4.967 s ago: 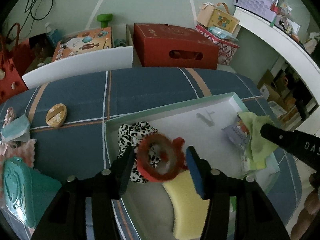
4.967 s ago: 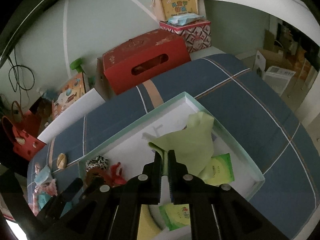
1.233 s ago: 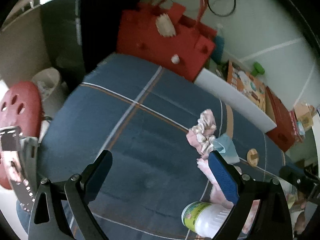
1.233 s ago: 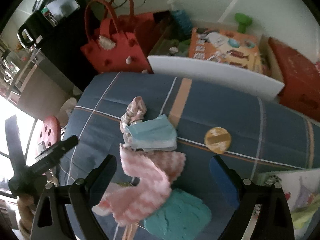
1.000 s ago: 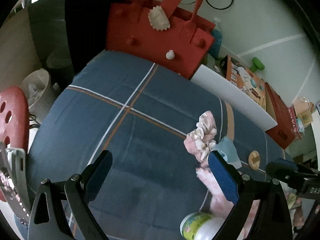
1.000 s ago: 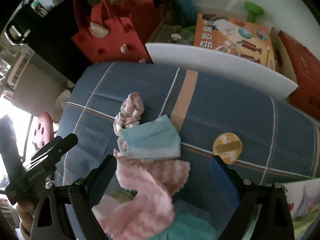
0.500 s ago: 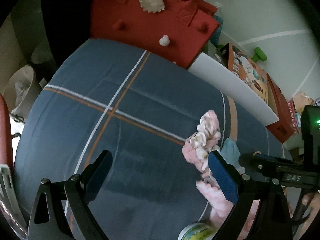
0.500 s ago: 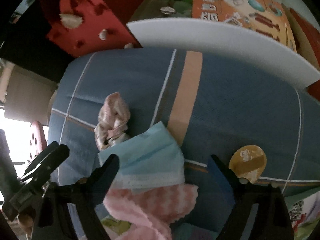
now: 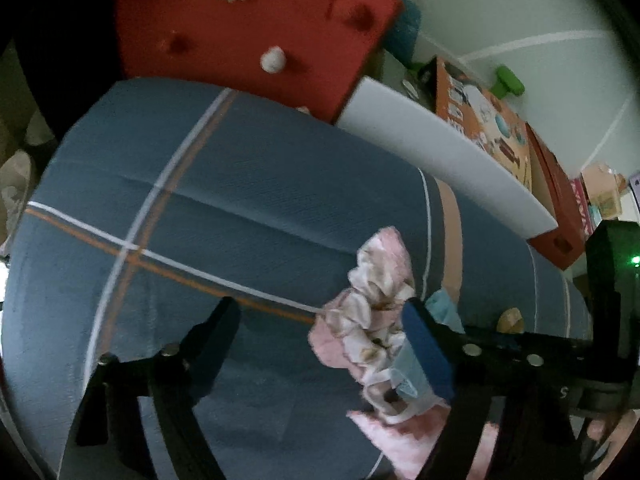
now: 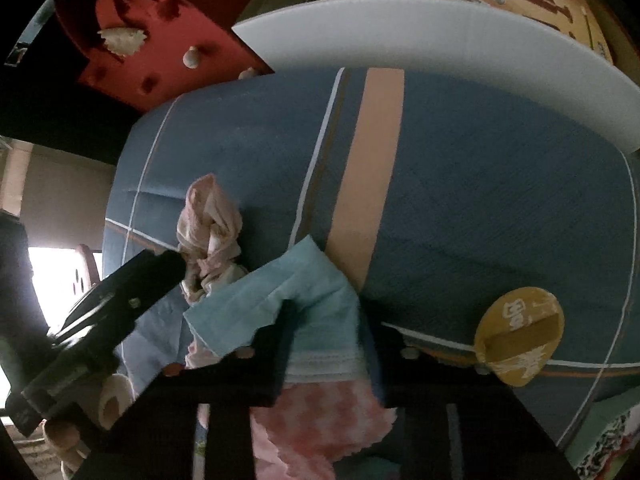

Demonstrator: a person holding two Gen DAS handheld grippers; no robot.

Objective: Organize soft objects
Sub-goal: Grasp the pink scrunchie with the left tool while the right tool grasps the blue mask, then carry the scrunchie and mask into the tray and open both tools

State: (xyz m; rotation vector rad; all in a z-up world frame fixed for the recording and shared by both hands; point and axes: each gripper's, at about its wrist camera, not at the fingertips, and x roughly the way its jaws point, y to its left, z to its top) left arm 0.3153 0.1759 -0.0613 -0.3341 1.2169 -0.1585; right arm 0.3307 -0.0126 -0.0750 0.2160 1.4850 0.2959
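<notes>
Surface is covered in blue plaid cloth; I'll use the mask as landmark.

Red bag stands off the surface's far edge, well beyond the mask. White board runs along that same edge, also well apart from it.

Pink towel lies on the near side of the mask, its edge tucked under the mask.

Mask: light blue, flat on the surface, one corner overlapping the tan stripe.

My right tongs are down over the mask, fingers on either side of its near half, gap narrow, about mask width. Can't tell if the pads are actually pinching it yet.

Pink scrunchie sits just left of the mask, touching it in the right wrist view.

My left tongs are spread wide, holding nothing. The scrunchie is at the inner side of the right finger; the left finger is over bare cloth, well apart from it.

Yellow disc lies flat to the right of the mask, near but not touching.
</notes>
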